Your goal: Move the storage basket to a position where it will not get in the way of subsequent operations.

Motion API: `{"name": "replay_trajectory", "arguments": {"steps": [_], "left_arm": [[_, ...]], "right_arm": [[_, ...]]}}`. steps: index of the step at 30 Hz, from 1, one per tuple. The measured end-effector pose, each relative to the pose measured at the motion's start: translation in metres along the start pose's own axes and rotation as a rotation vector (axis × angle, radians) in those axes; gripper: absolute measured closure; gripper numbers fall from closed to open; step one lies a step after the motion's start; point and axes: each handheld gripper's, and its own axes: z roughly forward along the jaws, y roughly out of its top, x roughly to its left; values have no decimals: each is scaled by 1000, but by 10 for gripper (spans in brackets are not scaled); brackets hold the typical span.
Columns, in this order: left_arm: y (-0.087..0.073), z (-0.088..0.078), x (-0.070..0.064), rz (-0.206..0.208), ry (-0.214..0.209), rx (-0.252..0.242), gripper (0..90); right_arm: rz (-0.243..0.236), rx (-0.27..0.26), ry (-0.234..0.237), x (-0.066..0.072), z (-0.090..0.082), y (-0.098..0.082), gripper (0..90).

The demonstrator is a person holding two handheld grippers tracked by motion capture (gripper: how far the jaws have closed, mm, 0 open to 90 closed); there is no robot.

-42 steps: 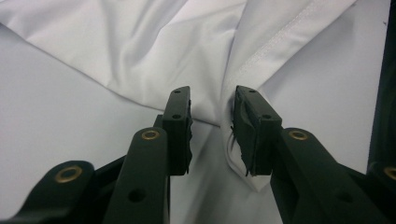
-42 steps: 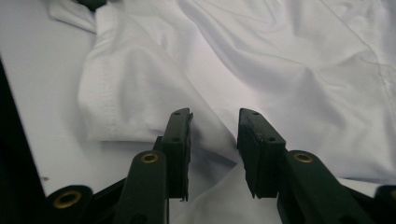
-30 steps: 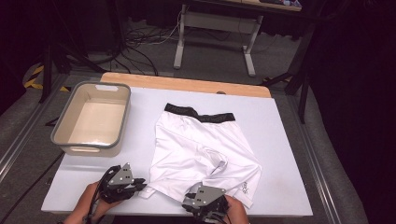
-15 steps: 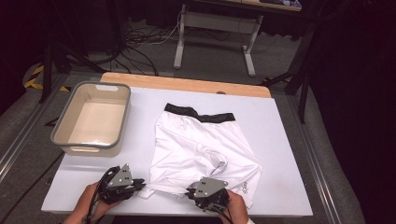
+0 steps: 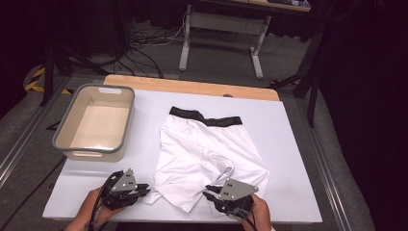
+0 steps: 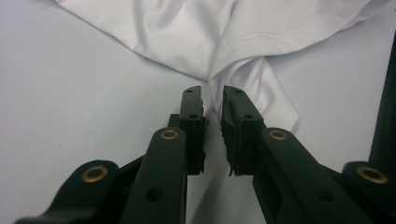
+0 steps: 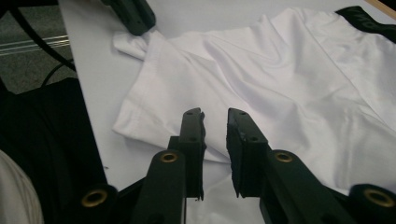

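Shorts (image 5: 207, 154), white with black waistband, spread flat on white bench (image 5: 288, 144). Grey bin (image 5: 94, 122) well apart at far left. Left gripper (image 6: 214, 100) pinching the leg's bunched corner. Right gripper (image 7: 215, 116) just opening, narrow gap, hovering over the other leg's hem.

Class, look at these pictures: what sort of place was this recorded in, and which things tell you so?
Probably a lab or workshop: a white work table holding only shorts and a grey bin, loose cables on carpet, a desk frame behind.
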Motion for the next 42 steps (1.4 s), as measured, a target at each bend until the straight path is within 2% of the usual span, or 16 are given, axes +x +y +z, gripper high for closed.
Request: {"name": "replay_trajectory", "arguments": {"steps": [1, 2, 5, 7, 8, 12, 14, 18, 20, 23, 27, 33, 35, 37, 39, 42], "left_arm": [[0, 0, -1, 4, -23, -7, 821], [1, 0, -3, 16, -73, -4, 829], [5, 1, -12, 65, -66, 13, 870], [6, 1, -15, 82, -98, 20, 871], [6, 1, -16, 93, -94, 21, 873], [8, 0, -20, 95, -81, 8, 845], [9, -1, -21, 92, -89, -22, 831], [15, -7, -22, 74, -61, -71, 737], [18, -10, -20, 53, -48, -103, 684], [27, -9, -13, 27, -19, -154, 613], [44, 5, 3, -4, 61, -169, 527], [59, 31, 24, -40, 117, -127, 427], [64, 34, 28, -25, 143, -132, 399], [70, 37, 36, -34, 156, -139, 371], [77, 39, 43, -47, 236, -152, 355], [88, 43, 55, -70, 252, -179, 333]], "right_arm": [[12, 6, -16, -4, -1, -3, 714], [13, 10, -29, -6, -1, -5, 706], [69, 7, -77, -19, -7, -13, 640], [99, 12, -115, -29, -12, -20, 616], [106, 21, -137, -32, -14, -24, 601], [161, 2, -177, -47, -24, -35, 604], [166, -12, -191, -52, -27, -37, 596], [202, -35, -219, -62, -27, -39, 540], [205, -29, -243, -65, -24, -39, 500], [203, -36, -245, -68, -18, -37, 459], [201, -26, -251, -71, -10, -36, 472], [201, -37, -267, -74, -11, -38, 453], [206, -47, -276, -77, -12, -39, 457], [215, -57, -279, -84, -14, -40, 446], [225, -65, -294, -93, -15, -40, 442], [253, -98, -338, -116, -19, -38, 415]]}}
